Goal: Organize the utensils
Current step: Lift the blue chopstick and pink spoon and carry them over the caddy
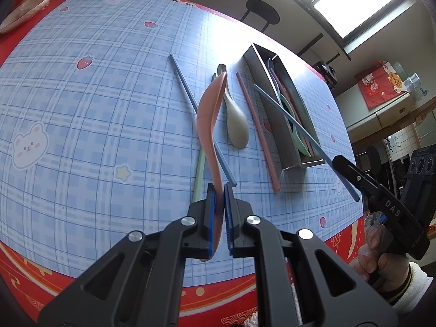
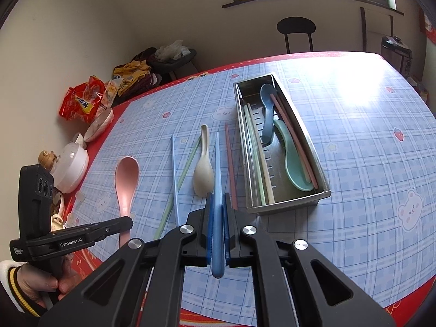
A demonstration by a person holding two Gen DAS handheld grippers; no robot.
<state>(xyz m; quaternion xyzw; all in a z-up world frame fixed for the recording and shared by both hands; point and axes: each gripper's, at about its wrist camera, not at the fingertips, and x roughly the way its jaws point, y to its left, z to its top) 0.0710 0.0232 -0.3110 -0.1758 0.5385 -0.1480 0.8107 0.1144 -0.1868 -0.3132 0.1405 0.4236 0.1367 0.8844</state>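
Note:
My left gripper (image 1: 219, 192) is shut on the handle of a pink spoon (image 1: 208, 114), which hangs above the table, bowl forward. My right gripper (image 2: 217, 199) is shut on a blue chopstick (image 2: 217, 169) that points toward the metal utensil tray (image 2: 288, 207). In the left wrist view that chopstick (image 1: 294, 120) slants over the tray's (image 1: 268, 100) near end. The tray holds a blue spoon (image 2: 268, 109), a green spoon (image 2: 293, 160) and several chopsticks. On the cloth lie a beige spoon (image 2: 203, 174), a pink chopstick (image 2: 231, 169), a light blue chopstick (image 2: 174, 177) and a green chopstick (image 2: 188, 163).
Snack packets (image 2: 84, 100), a bowl (image 2: 99, 126) and a white lidded container (image 2: 70, 169) crowd the table's left edge. A black chair (image 2: 295, 31) stands beyond the far edge. A person's hands hold both grippers near the table's front edge.

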